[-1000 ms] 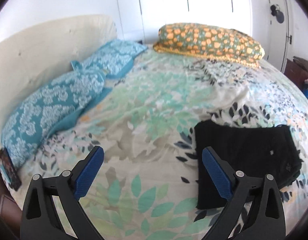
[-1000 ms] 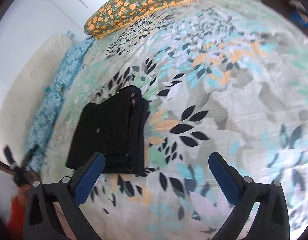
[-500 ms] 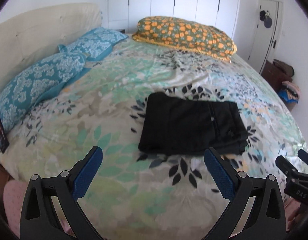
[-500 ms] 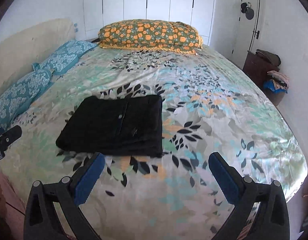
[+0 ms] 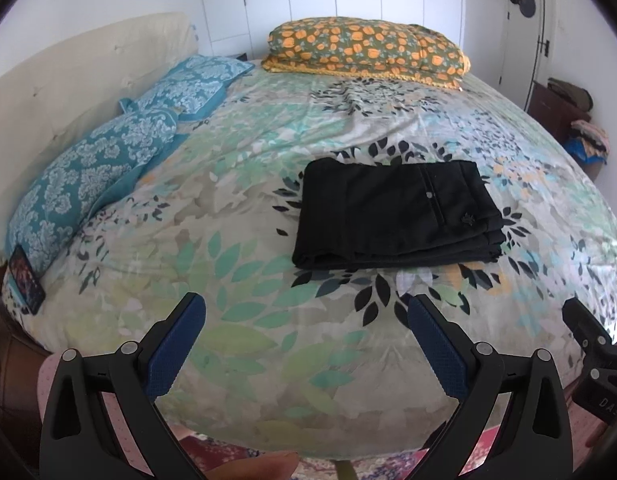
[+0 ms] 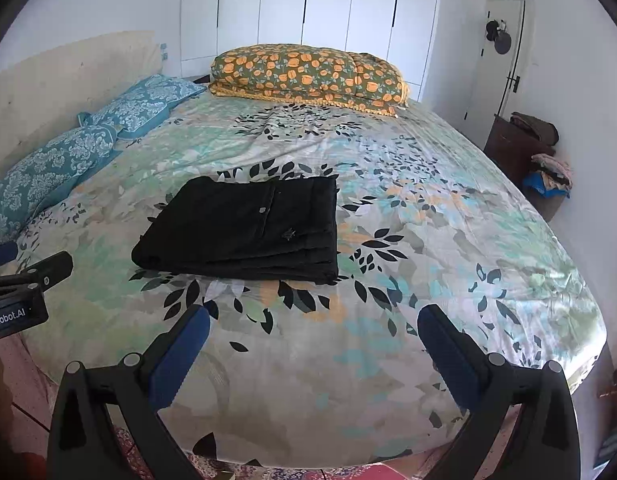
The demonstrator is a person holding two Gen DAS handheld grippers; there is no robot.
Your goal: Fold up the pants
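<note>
Pants [image 5: 396, 212]: black, folded into a flat layered rectangle. I see them lying on the bed, about mid-width and toward the near half, with stacked fold edges along the near side. A small button and a pocket seam show on the top layer.
Bed [image 5: 268, 344]: covered in a pale sheet printed with green, teal, orange and black leaves. I see the sheet rumpled in places, and the pants touch nothing else on it.
Left gripper [image 5: 306, 336]: I have its blue-padded fingers spread wide with nothing between them. It hangs over the near edge of the bed, short of the pants and well apart from them.
Right gripper [image 6: 313, 346]: also spread wide and holding nothing. It sits over the near edge too, with the pants ahead and slightly to its left, not touching.
Each gripper in the other's view: I catch the right one at the right border of the left camera, and the left one at the left border of the right camera.
Pillows [image 5: 108, 160]: two teal patterned ones lean along the cream headboard [image 5: 68, 76] on the left.
Quilt [image 5: 368, 50]: folded, green with orange flowers, at the far edge of the bed.
Wardrobe [image 6: 308, 8]: white doors behind the bed.
Phone [image 5: 26, 280]: dark, propped at the near-left corner beside the nearer pillow.
</note>
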